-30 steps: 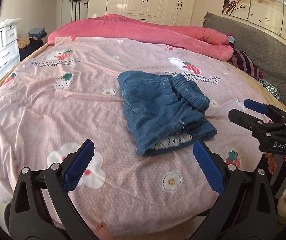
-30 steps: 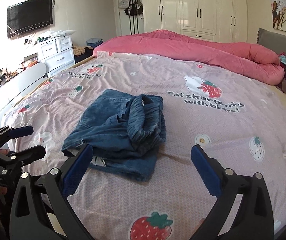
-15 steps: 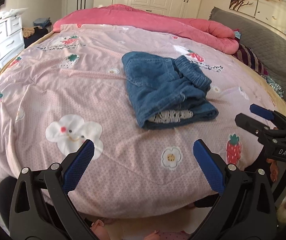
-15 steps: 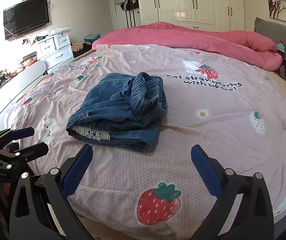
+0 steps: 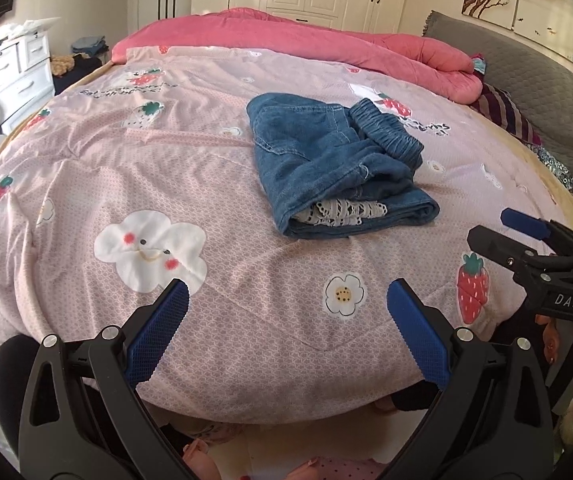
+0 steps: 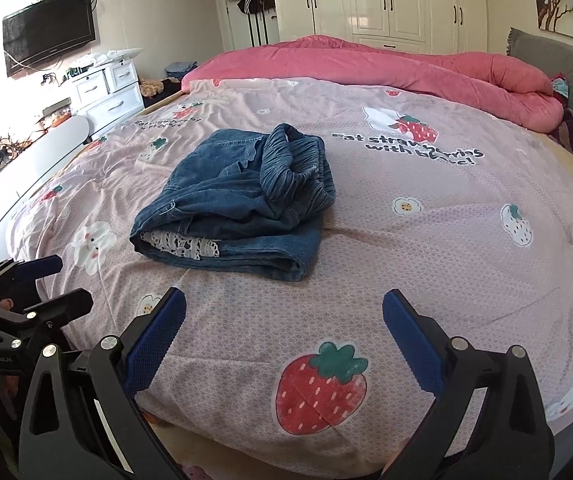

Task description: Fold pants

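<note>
Both grippers have drawn back toward the bed's (image 5: pixel 246 380) near edge. Left gripper (image 5: pixel 286 320) and right gripper (image 6: pixel 284 330) hold jaws wide, empty; folded pants (image 5: pixel 326 168) lie well ahead of them.

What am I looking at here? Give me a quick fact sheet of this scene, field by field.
place: bedroom, on a bed
item: jeans, folded into a bundle, white lace showing at the near edge
cover: pink strawberry-print sheet
behind: pink duvet bunched at the far side
left hand-held gripper: open, empty, off the jeans
right hand-held gripper: open, empty, off the jeans
task state: jeans look folded
</note>
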Demonstrator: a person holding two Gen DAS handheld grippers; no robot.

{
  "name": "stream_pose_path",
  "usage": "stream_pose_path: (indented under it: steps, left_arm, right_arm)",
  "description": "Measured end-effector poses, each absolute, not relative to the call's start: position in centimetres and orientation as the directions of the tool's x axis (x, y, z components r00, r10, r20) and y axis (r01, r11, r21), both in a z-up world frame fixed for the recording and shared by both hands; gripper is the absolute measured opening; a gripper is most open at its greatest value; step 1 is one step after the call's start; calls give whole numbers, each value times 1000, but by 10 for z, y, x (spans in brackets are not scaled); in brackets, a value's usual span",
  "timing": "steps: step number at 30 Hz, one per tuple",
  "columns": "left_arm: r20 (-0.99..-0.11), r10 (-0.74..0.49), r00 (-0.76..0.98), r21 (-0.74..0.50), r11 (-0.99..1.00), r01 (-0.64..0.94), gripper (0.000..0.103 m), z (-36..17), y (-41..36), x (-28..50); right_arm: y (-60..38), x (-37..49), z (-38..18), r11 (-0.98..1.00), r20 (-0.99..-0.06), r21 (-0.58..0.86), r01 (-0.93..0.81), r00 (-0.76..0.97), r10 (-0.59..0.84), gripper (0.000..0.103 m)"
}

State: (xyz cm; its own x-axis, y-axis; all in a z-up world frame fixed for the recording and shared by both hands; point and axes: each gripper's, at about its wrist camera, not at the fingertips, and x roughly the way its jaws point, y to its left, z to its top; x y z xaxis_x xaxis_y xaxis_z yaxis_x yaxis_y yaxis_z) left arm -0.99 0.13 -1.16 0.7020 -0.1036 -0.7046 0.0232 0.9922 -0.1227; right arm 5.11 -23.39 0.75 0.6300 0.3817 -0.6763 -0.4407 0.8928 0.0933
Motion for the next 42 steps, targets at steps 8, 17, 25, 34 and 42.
stream_pose_path:
  steps: [8,17,25,34,42]
  left_arm:
    - [-697,-91,711,-114,993,16,94,-9,2,-9]
    - [-702,-89,706,-112,994,14,94,-10,2,-9]
    - [-708,-82,701,-103,995,12,94,-12,0,-9]
    - [-715,-54,697,-87,996,-12,94,-13,3,-8]
    - [-716,-50,696,-84,996,-16,94,-13,3,-7]
  right_arm:
    - [-231,52,4,887,-684,94,-451,618,387,98]
    - [-231,52,4,886,-687,93,-454,615,388,98]
    - [-232,52,3,890,-686,91,-447,620,382,99]
    - [-233,51,3,889,-683,93,-448,621,384,99]
    - [-234,51,3,891,-683,96,-443,623,383,99]
